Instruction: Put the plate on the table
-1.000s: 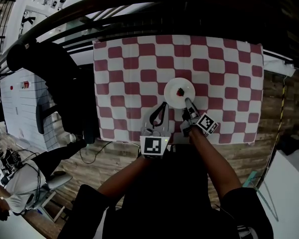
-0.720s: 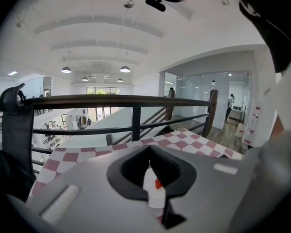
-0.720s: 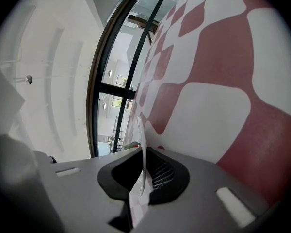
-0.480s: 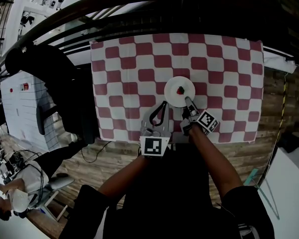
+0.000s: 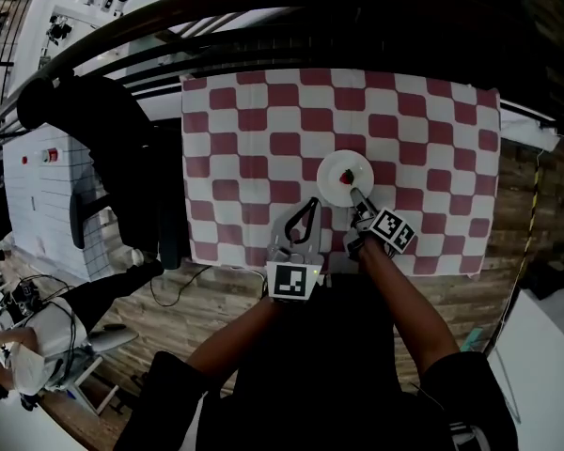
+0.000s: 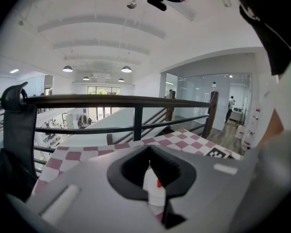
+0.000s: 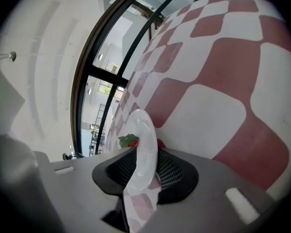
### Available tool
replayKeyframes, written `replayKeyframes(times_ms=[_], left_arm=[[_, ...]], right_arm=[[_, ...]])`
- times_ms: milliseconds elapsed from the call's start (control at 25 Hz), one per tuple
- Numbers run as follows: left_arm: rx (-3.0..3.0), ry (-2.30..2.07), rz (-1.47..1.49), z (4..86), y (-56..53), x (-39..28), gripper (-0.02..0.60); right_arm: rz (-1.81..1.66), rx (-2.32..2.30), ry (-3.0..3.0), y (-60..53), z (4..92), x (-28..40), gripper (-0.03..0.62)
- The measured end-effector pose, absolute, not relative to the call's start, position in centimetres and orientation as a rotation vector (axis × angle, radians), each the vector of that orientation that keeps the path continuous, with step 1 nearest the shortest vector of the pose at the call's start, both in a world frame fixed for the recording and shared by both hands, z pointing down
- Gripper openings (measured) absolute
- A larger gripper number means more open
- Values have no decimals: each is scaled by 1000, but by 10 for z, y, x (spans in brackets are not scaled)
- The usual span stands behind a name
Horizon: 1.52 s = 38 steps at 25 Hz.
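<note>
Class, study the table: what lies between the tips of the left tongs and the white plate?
Only bare checked tablecloth. The head view shows a short, uncovered stretch of cloth between the left tongs and the plate.

The small round white plate (image 5: 334, 182) is set on the red-checked table (image 5: 235, 139), near its front edge, right of centre.
</note>
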State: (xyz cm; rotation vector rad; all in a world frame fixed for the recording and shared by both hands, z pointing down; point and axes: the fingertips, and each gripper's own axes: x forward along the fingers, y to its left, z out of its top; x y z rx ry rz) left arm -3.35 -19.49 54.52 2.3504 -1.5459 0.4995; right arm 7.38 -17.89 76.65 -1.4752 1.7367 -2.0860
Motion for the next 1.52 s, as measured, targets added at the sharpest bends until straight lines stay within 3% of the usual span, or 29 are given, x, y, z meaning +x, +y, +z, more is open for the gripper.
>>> replayKeyframes(times_ms=[320,800,1280,1520], left_arm=[[2389,-1537,478,534,-180,-32,9],[2356,-1544,412,527,-154,-46,9],[2437,-1520,320,498,-138,-39,9],[2454,-1521,264,481,-125,-39,9]], right_arm=[[-2157,-1631,1824,-165,766,82,164],[-2062,-1593,1849,-141,728,95,155],[-1871,-1443,2068,-120,620,62,153],[-1809,-1434,2174,-105,588,46,104]])
